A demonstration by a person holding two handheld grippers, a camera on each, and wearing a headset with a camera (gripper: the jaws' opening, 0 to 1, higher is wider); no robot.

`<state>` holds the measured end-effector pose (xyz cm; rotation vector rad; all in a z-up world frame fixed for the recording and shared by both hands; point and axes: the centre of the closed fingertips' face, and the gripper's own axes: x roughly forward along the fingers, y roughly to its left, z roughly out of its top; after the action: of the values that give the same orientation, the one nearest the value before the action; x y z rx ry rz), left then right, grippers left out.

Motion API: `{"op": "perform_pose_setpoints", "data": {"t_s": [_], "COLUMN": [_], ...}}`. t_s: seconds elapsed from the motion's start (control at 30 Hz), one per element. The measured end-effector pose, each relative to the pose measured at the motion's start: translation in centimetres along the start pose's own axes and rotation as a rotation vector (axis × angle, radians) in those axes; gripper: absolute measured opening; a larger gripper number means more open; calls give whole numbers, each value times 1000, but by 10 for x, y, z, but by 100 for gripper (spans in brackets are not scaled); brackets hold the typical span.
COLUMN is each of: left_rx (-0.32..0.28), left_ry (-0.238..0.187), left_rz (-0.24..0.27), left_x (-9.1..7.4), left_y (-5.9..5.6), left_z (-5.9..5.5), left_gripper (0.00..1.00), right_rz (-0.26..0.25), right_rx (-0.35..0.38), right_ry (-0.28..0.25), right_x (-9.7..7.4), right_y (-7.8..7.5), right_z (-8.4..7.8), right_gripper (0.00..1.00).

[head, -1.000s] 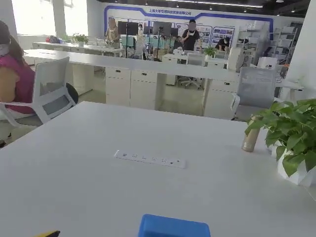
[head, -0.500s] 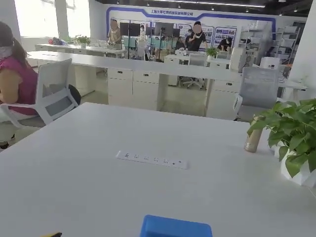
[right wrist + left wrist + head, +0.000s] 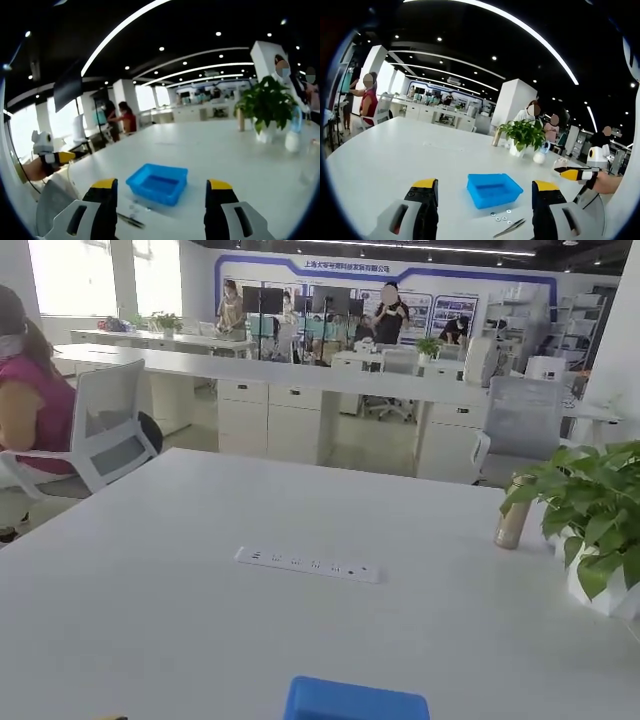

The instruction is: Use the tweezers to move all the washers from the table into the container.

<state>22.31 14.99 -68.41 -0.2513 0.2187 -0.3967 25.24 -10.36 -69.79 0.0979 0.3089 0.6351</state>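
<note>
Broad white desk point(image 3: 150, 620) across the lower head view, with an open-plan office and people behind. On the far right of it, a potted plant point(image 3: 590, 515) with a slim bottle point(image 3: 512, 512) just beside; at mid-desk, a white power strip point(image 3: 307, 564). At the near edge, the blue container point(image 3: 355, 702), cut off by the frame.

In the left gripper view, left claw point(image 3: 485, 185) spread wide and holding nothing, raised above the desk and aimed at the container point(image 3: 494, 189). Just in front of the container, a small cluster of washers point(image 3: 502, 216) on the bare desk, and the tweezers point(image 3: 510, 227) lying flat beside them, untouched. In the right gripper view, right claw point(image 3: 161, 184) likewise wide and empty, facing the same container point(image 3: 157, 183) from the other side, tweezers point(image 3: 131, 220) lying near its left jaw. Container interior apparently empty.

Changed over the last second: a yellow claw tip at the bottom-left edge of the head view, sunk past that edge since; desk items unmoved. Probably still the approach, with no washer moved yet. Picking up the tweezers comes first.
</note>
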Motion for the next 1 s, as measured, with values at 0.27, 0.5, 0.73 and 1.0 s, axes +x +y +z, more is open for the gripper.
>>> {"op": "perform_pose_setpoints", "data": {"t_s": [0.27,0.5,0.73,1.0], "left_rx": [-7,-17,-17,-17], "left_ry": [7,5,3,10], "left_rz": [0,9,10,1], "left_x": [-4,-9,-10,-8], "left_y": [0,3,3,1], "left_z": [-5,-6,-6,-10], "left_gripper": [76,76,76,75], "right_rz": [7,11,12,7], "right_rx": [-20,-34,-48,-61], "right_ry": [23,52,64,64], "right_x": [1,2,3,1], "right_y": [4,5,5,4], "right_z": [-3,-8,-10,-10], "right_gripper": [69,68,68,67]}}
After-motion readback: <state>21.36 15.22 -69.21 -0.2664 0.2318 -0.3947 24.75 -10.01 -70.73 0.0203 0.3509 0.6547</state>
